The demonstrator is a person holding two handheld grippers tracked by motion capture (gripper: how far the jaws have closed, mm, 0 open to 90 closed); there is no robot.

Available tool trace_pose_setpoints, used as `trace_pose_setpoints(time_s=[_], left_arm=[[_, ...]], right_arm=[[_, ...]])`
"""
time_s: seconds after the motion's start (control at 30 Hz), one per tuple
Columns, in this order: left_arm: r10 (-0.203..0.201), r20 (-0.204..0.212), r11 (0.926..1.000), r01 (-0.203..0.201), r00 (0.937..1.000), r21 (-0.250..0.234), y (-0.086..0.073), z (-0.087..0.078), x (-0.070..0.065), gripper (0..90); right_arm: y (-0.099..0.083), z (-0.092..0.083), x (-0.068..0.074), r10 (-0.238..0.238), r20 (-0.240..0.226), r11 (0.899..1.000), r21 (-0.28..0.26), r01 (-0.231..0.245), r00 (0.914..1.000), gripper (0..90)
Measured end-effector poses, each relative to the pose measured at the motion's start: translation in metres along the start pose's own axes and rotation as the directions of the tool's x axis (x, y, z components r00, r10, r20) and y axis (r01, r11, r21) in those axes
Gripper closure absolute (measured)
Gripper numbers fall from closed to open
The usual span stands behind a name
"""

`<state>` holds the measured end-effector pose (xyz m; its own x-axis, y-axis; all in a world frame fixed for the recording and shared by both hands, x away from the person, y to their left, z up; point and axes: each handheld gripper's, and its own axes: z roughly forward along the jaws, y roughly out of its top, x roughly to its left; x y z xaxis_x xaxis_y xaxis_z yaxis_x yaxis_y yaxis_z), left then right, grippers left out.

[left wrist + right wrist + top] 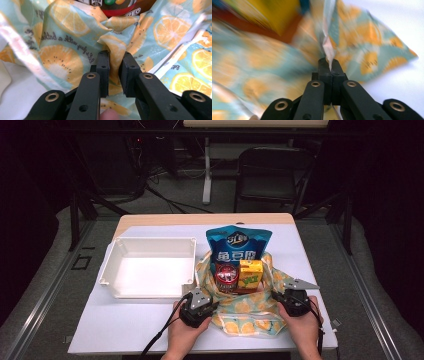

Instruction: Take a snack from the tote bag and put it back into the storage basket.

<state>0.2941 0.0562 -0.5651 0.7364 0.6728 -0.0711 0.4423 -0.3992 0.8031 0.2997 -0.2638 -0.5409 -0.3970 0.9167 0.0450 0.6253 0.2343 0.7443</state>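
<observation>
Right tool clamped tight on lemon-print cloth

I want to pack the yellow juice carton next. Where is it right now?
In the high view the yellow juice carton stands upright on the lemon-print cloth, right of centre, beside the dark red can and before the blue snack bag.

Lemon-print cloth bag, teal with orange-yellow slices and script text, lies crumpled and open near the desk's front edge, right of centre. Its rim is bunched up around a blue snack pouch, a red-brown jar and a yellow carton standing inside. One fold rises at its left side, another thin fold at its right edge.
</observation>
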Motion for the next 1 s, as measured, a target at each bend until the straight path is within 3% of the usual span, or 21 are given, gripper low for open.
trace_pose_setpoints(time_s=[0.03, 0.1, 0.17, 0.23, 0.27, 0.3, 0.37, 0.4, 0.43, 0.5, 0.57, 0.6, 0.67, 0.73, 0.8, 0.87, 0.93, 1.0], left_arm=[[-0.006, -0.001, 1.0, 0.006, 1.0, 0.003, 0.0, 0.001, 0.001, 79.1], [-0.012, 0.002, 0.9997, 0.012, 0.9999, 0.023, 0.001, 0.002, 0.001, 83.0], [-0.009, 0.002, 0.9989, 0.009, 1.0, 0.047, 0.002, 0.004, 0.001, 87.4], [-0.008, 0.002, 0.9988, 0.008, 1.0, 0.049, 0.002, 0.004, 0.0, 87.8], [-0.01, 0.009, 0.9989, 0.009, 0.9999, 0.046, 0.002, 0.004, 0.001, 87.8], [-0.012, 0.016, 0.9991, 0.011, 0.9998, 0.041, 0.002, 0.004, 0.001, 87.4], [-0.008, 0.024, 0.9991, 0.007, 0.9997, 0.043, 0.002, 0.003, 0.002, 84.5], [-0.006, 0.023, 0.9992, 0.005, 0.9997, 0.039, 0.001, 0.003, 0.001, 83.7], [0.0, 0.02, 0.9992, -0.001, 0.9998, 0.04, 0.002, 0.003, 0.001, 82.9], [-0.003, 0.02, 0.9993, 0.002, 0.9998, 0.036, 0.001, 0.004, 0.0, 81.9], [-0.002, 0.025, 0.9992, 0.001, 0.9997, 0.04, 0.001, 0.003, 0.001, 81.0], [-0.008, 0.028, 0.9993, 0.007, 0.9996, 0.036, 0.001, 0.004, 0.002, 80.9], [-0.01, 0.029, 0.9995, 0.009, 0.9995, 0.03, 0.001, 0.003, 0.002, 80.8], [-0.008, 0.033, 0.9997, 0.008, 0.9994, 0.025, 0.001, 0.002, 0.002, 80.6], [-0.001, 0.03, 0.9999, 0.0, 0.9995, 0.011, 0.0, 0.001, 0.002, 80.5], [0.0, 0.032, 1.0, 0.0, 0.9995, 0.008, 0.0, 0.001, 0.002, 80.6], [-0.002, 0.033, 1.0, 0.002, 0.9995, 0.006, 0.0, 0.001, 0.002, 80.8], [-0.001, 0.031, 1.0, 0.001, 0.9995, 0.005, 0.0, 0.001, 0.001, 82.0]], right_arm=[[-0.002, 0.003, -0.004, -0.027, 0.033, 0.998, 0.056, 0.025, 0.9991, 90.0], [-0.007, 0.013, -0.012, 0.022, 0.046, 0.997, 0.074, -0.026, 0.9987, 90.0], [-0.007, 0.012, -0.022, 0.083, 0.048, 0.994, 0.062, -0.086, 0.9954, 90.0], [-0.009, 0.011, -0.025, 0.115, -0.009, 0.993, 0.016, -0.115, 0.9933, 89.6], [-0.011, 0.009, -0.024, 0.135, -0.036, 0.991, 0.0, -0.135, 0.9902, 84.9], [-0.011, 0.006, -0.025, 0.12, -0.047, 0.993, -0.005, -0.12, 0.9917, 75.7], [-0.009, -0.006, -0.024, 0.123, -0.024, 0.989, -0.08, -0.125, 0.9921, 56.2], [-0.007, -0.011, -0.022, 0.161, -0.029, 0.973, -0.163, -0.163, 0.9866, 51.5], [-0.004, -0.021, -0.023, 0.154, -0.012, 0.967, -0.201, -0.153, 0.988, 48.1], [0.004, -0.039, -0.021, 0.153, -0.009, 0.941, -0.303, -0.149, 0.9882, 45.2], [0.013, -0.05, -0.019, 0.135, -0.033, 0.922, -0.362, -0.138, 0.9903, 45.4], [0.017, -0.052, -0.018, 0.119, -0.062, 0.92, -0.368, -0.134, 0.991, 45.1], [0.025, -0.046, -0.013, 0.087, -0.101, 0.93, -0.349, -0.117, 0.9911, 43.9], [0.029, -0.032, -0.007, 0.052, -0.122, 0.953, -0.292, -0.086, 0.9912, 41.3], [0.03, -0.013, -0.002, 0.056, -0.152, 0.968, -0.232, -0.09, 0.9868, 41.4], [0.027, -0.001, -0.002, 0.06, -0.188, 0.98, -0.175, -0.094, 0.9803, 54.0], [0.023, 0.006, -0.003, 0.079, -0.217, 0.985, -0.136, -0.11, 0.973, 71.7], [0.021, 0.007, -0.005, 0.086, -0.214, 0.984, -0.135, -0.117, 0.973, 88.1]])
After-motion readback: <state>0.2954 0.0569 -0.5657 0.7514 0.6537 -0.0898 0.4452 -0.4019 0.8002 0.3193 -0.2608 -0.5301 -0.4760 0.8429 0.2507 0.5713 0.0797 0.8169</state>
